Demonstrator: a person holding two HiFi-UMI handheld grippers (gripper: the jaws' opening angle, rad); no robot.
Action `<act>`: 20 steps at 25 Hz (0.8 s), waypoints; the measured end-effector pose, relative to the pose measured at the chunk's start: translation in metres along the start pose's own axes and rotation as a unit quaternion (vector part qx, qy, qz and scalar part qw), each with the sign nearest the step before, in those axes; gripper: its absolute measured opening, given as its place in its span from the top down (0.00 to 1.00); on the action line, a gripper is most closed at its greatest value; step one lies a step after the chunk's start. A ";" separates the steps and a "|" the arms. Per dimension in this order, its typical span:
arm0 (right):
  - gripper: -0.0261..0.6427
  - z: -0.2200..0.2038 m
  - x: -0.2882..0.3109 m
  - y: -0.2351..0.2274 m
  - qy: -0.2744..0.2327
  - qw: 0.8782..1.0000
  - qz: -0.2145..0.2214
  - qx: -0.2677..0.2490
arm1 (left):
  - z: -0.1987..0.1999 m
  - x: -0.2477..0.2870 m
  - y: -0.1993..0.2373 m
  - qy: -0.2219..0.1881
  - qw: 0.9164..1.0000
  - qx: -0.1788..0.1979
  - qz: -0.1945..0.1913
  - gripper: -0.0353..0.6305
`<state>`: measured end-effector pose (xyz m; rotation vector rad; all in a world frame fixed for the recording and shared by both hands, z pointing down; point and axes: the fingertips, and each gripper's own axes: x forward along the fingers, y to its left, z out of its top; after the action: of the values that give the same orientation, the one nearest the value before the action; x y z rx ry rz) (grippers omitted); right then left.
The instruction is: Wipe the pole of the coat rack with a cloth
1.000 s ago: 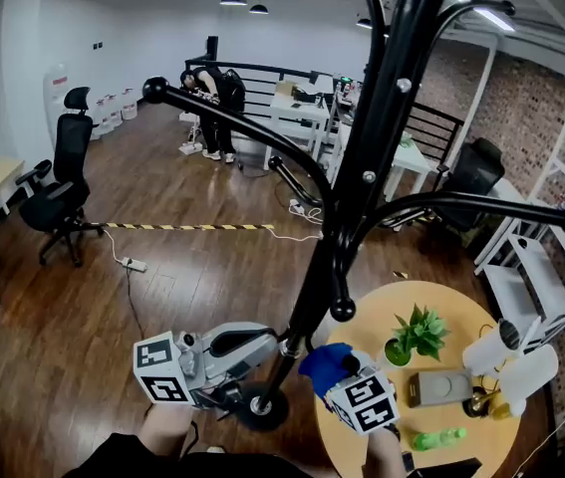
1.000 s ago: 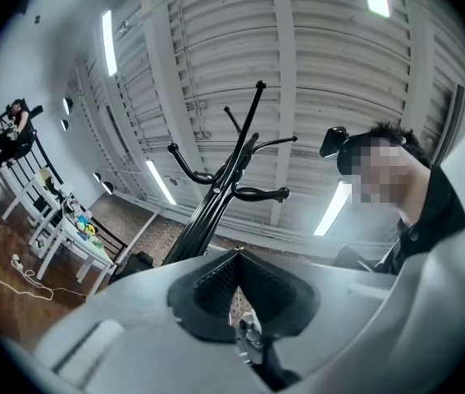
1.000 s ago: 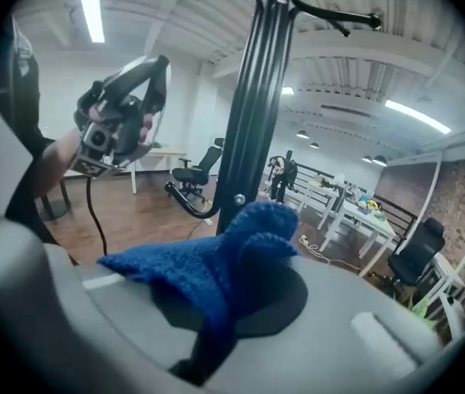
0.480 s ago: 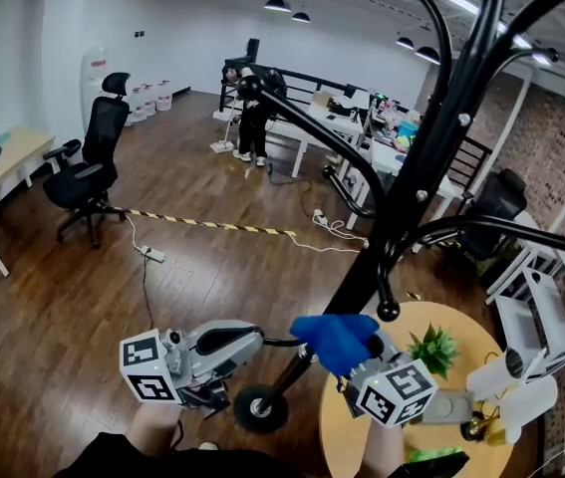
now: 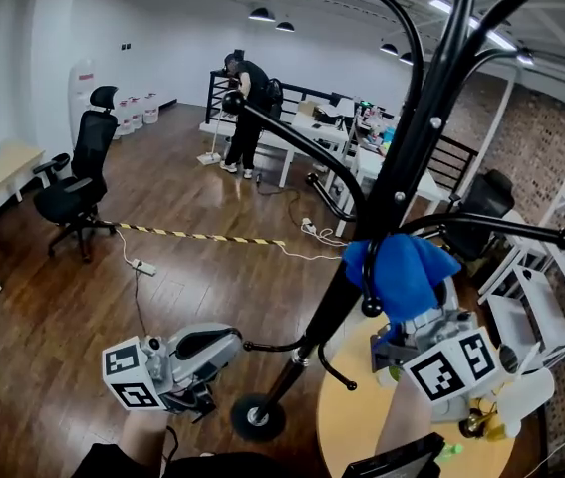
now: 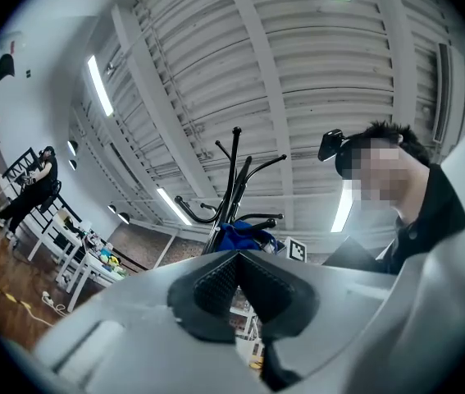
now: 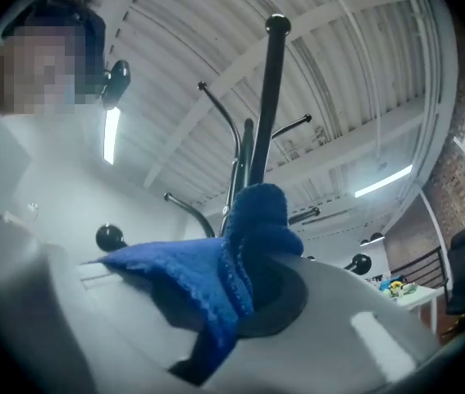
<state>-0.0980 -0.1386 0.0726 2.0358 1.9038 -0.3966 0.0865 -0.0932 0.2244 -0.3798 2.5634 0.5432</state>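
Observation:
The black coat rack pole [image 5: 392,192] slants from its round base [image 5: 252,418] up to the top right. My right gripper [image 5: 404,295] is shut on a blue cloth [image 5: 402,267], which is pressed against the pole where the lower hooks branch off. In the right gripper view the cloth [image 7: 228,265] drapes over the jaws, and the pole [image 7: 266,105] rises just behind it. My left gripper [image 5: 234,341] is low on the left, shut with nothing in it, its tip beside a short lower hook [image 5: 274,347]. The left gripper view shows the rack [image 6: 230,179] and the cloth [image 6: 244,236] beyond the closed jaws.
A round wooden table [image 5: 347,431] stands right of the rack base. A black office chair [image 5: 75,182] is at the left. A power strip [image 5: 138,265] and striped tape [image 5: 197,235] lie on the floor. A person [image 5: 247,103] stands by far desks. White shelves [image 5: 551,297] line the right.
My right gripper has carried the blue cloth up the pole from near the table to the hook junction. The left gripper stayed low beside the pole.

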 end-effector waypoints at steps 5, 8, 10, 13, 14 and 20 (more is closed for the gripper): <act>0.93 0.064 -0.025 -0.028 -0.096 0.994 -0.035 0.021 | 0.002 0.004 0.002 0.003 1.000 0.004 -0.005 0.96; 0.93 0.100 -0.044 -0.044 -0.138 0.989 -0.059 0.002 | 0.000 0.011 0.004 0.007 1.000 0.002 -0.020 0.96; 0.93 0.128 -0.068 -0.048 -0.177 0.982 -0.063 -0.002 | -0.003 0.018 0.004 0.010 0.999 -0.001 -0.031 0.96; 0.93 0.158 -0.096 -0.043 -0.212 0.974 -0.077 -0.025 | -0.008 0.029 0.002 0.014 0.999 -0.010 -0.047 0.96; 0.93 0.159 -0.099 -0.041 -0.212 0.973 -0.082 -0.031 | -0.009 0.032 0.002 0.015 0.998 -0.014 -0.052 0.96; 0.93 0.149 -0.090 -0.030 -0.209 0.975 -0.073 -0.033 | -0.015 0.039 -0.001 0.016 0.997 -0.022 -0.069 0.96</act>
<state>-0.1319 -0.2813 -0.0271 1.6159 1.7772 -0.7244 0.0482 -0.1071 0.2160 -0.5790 2.5353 0.5476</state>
